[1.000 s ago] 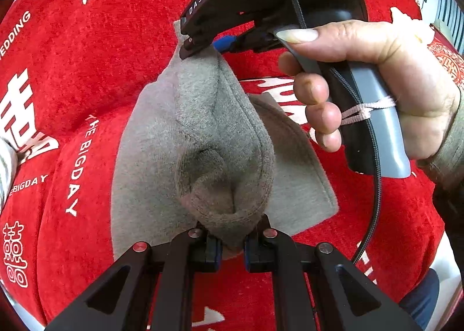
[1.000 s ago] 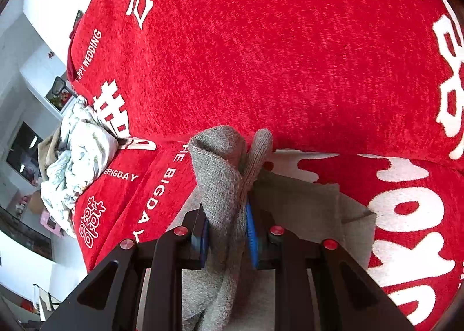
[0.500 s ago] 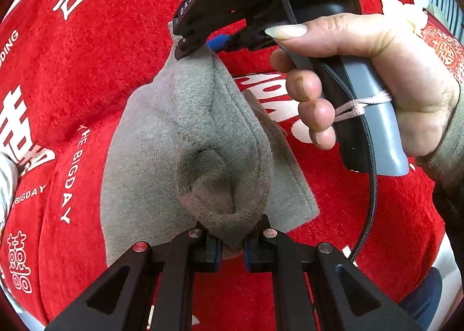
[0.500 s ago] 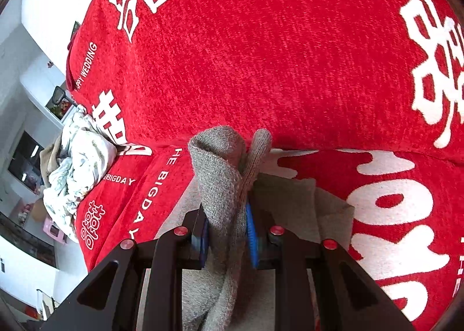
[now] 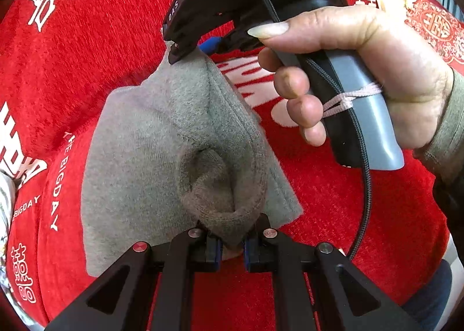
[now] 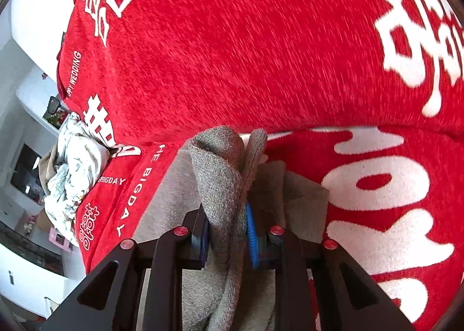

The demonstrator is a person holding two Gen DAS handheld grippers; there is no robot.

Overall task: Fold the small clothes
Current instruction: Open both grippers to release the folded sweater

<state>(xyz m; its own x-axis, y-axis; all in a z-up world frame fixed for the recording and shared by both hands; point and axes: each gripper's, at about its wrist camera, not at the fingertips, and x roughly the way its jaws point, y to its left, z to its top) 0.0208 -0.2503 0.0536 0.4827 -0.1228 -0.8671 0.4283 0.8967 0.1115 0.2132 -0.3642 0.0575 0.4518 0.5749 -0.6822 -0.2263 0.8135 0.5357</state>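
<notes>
A small grey knit garment [image 5: 150, 151] lies partly on the red sofa cover, with its near edge raised. My left gripper [image 5: 230, 247] is shut on a bunched near fold of it. My right gripper [image 6: 227, 239] is shut on the far edge of the same garment [image 6: 217, 174]; it also shows in the left wrist view [image 5: 185, 52], held in a hand at the top of the cloth. The cloth is stretched between both grippers, with a lower layer [image 5: 281, 194] lying flat under it.
A red sofa cover [image 6: 246, 49] with white lettering lies under everything. A heap of white patterned clothes [image 6: 75, 168] sits at the sofa's left end. Room furniture shows beyond the sofa's left edge.
Both grippers keep their hold. The garment has shifted left across the sofa; the flat lower layer at the right shows less.
</notes>
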